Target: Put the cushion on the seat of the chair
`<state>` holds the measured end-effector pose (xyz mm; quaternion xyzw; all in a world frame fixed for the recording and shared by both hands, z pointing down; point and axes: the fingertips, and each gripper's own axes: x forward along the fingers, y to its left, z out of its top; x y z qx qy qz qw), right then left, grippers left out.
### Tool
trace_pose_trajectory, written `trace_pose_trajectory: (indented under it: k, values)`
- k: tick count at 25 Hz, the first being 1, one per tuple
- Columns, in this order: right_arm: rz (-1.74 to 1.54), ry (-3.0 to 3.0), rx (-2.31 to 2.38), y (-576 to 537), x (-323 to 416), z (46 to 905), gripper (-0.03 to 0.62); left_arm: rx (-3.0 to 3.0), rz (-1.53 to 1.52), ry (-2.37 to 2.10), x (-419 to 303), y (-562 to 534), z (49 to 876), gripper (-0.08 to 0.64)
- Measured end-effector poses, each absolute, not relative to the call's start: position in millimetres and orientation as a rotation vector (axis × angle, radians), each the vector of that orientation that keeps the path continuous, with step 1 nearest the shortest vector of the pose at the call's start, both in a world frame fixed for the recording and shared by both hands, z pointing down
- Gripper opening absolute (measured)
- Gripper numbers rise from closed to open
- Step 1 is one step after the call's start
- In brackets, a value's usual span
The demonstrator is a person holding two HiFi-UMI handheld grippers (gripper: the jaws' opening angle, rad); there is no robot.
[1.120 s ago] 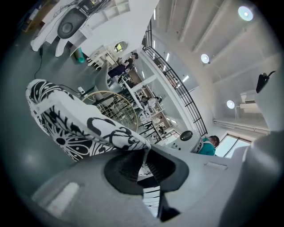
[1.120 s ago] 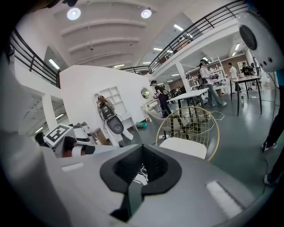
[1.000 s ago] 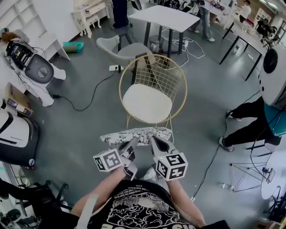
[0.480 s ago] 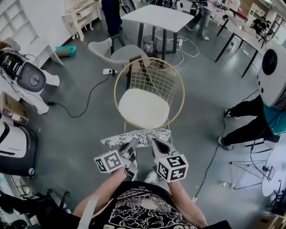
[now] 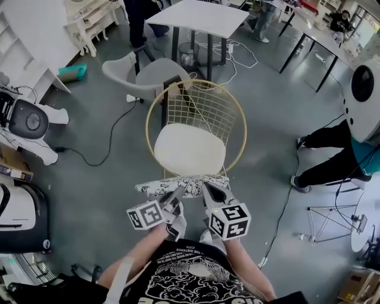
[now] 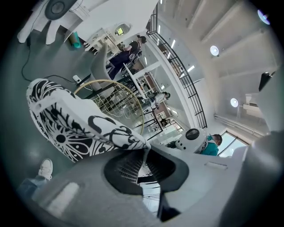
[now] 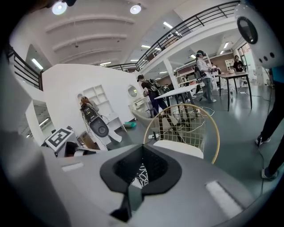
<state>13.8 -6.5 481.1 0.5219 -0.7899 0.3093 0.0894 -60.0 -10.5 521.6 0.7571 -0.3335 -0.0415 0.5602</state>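
A black-and-white patterned cushion [image 5: 181, 184] hangs level just in front of a round gold wire chair [image 5: 193, 101] with a white seat [image 5: 190, 148]. My left gripper [image 5: 177, 196] is shut on the cushion's near edge, and my right gripper [image 5: 208, 191] is shut on the same edge a little to the right. In the left gripper view the cushion [image 6: 75, 128] spreads out to the left of the pinched jaws, with the chair's wire back [image 6: 117, 99] behind it. In the right gripper view a strip of the cushion [image 7: 141, 175] shows between the jaws, and the chair [image 7: 186, 133] stands ahead.
Behind the gold chair are a grey chair [image 5: 139, 68] and a white table [image 5: 199, 16] with cables on the floor. A person's legs [image 5: 332, 154] reach in from the right, near a tripod [image 5: 332, 222]. A white machine [image 5: 29, 122] sits at the left.
Both grippers have carried the cushion forward, towards the chair. The chair's seat now lies closer to the cushion's far edge.
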Motion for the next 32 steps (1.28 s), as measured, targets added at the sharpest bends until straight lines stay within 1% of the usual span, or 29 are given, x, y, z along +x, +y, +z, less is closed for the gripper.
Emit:
trace_pose_trajectory:
  k: [9, 17, 32]
  values:
    - [0.929, -2.279, 1.647, -61, 12, 480, 0.0, 1.782, -0.071, -0.701, -64, -72, 524, 0.025]
    - [0.937, -2.18, 1.766, -87, 13, 483, 0.0, 1.82, -0.041, -0.577, -54, -118, 523, 0.025]
    - [0.928, -2.11, 1.858, -107, 26, 487, 0.0, 1.845, -0.003, -0.486, -21, -153, 532, 0.025]
